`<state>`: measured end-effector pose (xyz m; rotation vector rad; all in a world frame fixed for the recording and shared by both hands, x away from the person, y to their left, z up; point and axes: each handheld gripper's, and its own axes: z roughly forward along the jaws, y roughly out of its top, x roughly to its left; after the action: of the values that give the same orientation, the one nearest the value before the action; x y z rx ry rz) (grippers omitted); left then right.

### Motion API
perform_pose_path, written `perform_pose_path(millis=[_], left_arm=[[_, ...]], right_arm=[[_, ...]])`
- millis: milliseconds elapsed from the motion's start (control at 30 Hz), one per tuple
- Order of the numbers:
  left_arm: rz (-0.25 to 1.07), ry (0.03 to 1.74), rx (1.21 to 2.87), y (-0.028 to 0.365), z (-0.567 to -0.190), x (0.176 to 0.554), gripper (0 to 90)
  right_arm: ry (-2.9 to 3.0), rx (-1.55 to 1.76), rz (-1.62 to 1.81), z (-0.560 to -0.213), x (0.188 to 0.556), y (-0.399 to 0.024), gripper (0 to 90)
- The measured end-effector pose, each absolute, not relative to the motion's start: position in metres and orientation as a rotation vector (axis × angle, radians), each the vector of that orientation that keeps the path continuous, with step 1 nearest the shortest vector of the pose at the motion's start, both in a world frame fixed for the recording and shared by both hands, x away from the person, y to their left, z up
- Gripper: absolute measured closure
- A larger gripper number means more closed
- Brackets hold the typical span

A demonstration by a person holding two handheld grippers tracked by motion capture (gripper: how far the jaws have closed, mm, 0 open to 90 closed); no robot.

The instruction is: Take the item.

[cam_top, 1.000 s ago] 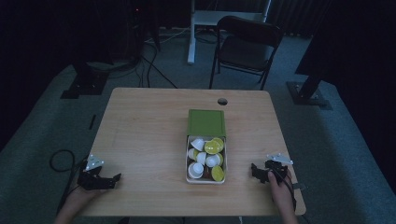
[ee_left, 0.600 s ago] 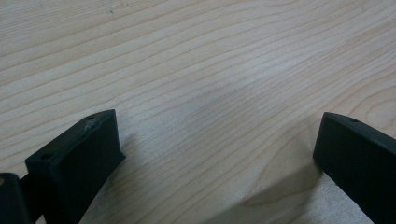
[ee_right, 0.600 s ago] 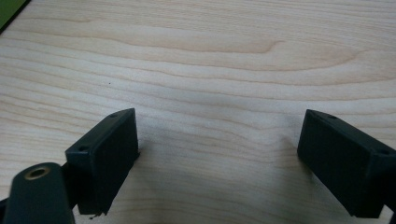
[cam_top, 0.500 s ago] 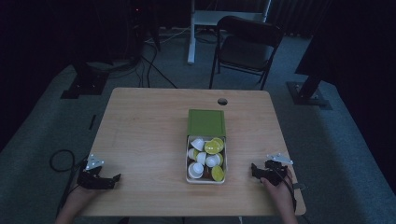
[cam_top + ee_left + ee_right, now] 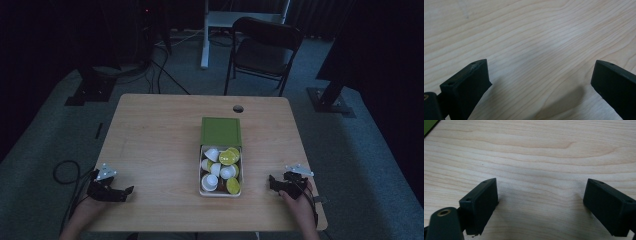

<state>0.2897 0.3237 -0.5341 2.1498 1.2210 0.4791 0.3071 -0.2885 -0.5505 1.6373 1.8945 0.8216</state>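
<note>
A white box (image 5: 201, 170) with an open green lid (image 5: 221, 131) sits mid-table, holding several white and yellow-green capsules (image 5: 227, 157). My left gripper (image 5: 127, 191) rests low over the table's front left corner, open, with bare wood between its jaws (image 5: 541, 75). Near the front right edge my right gripper (image 5: 271, 181) is also open, nothing between its jaws (image 5: 540, 195). Both point toward the box from either side. A sliver of the green lid (image 5: 429, 125) shows at the top left of the right gripper view.
The wooden table (image 5: 160, 130) has a round cable hole (image 5: 238, 108) near its far edge. A black folding chair (image 5: 262, 50) and stand bases (image 5: 90, 87) are on the carpet beyond. A cable loop (image 5: 65, 172) lies off the table's left side.
The right gripper has shifted slightly forward and left on the table. The left gripper has barely moved.
</note>
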Motion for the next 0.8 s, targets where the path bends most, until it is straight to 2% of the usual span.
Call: perform_pose_path(millis=[800], left_arm=[[0.415, 1.046, 2.184, 0.271, -0.510, 0.304, 2.0]], right_arm=[[1.895, 1.636, 0.821, -0.551, 0.307, -0.289, 11.9]])
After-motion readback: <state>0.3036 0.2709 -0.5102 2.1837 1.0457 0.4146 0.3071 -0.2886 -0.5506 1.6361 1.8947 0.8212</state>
